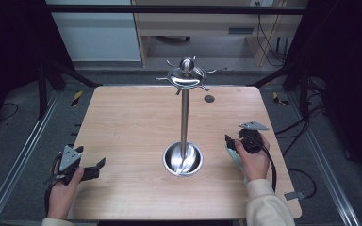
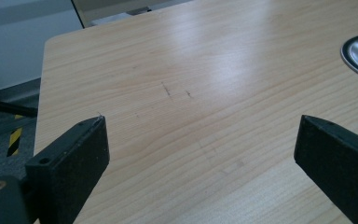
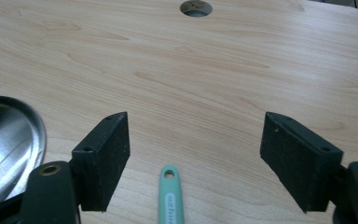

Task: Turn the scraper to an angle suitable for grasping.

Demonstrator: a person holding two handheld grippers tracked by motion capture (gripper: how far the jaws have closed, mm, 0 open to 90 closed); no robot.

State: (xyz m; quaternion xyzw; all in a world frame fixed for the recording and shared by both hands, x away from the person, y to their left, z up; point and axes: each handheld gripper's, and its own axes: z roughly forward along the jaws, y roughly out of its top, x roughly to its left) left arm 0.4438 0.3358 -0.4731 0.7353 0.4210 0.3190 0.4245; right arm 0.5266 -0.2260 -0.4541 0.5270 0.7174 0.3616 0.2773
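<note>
Lengthwise, green handle (image 3: 169, 196) points tableward.

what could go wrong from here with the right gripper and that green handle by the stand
The right hand-held gripper stands open over the mint-green handle, which lies flat on the table; closing may only scrape or push it away. The steel stand is tall and thin, with its base close to the left jaw, so a sideways bump might tip it.

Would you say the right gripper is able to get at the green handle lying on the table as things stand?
Probably yes. The right gripper is open, with the green handle lying between its jaws on the table, and nothing stands in the way.
</note>
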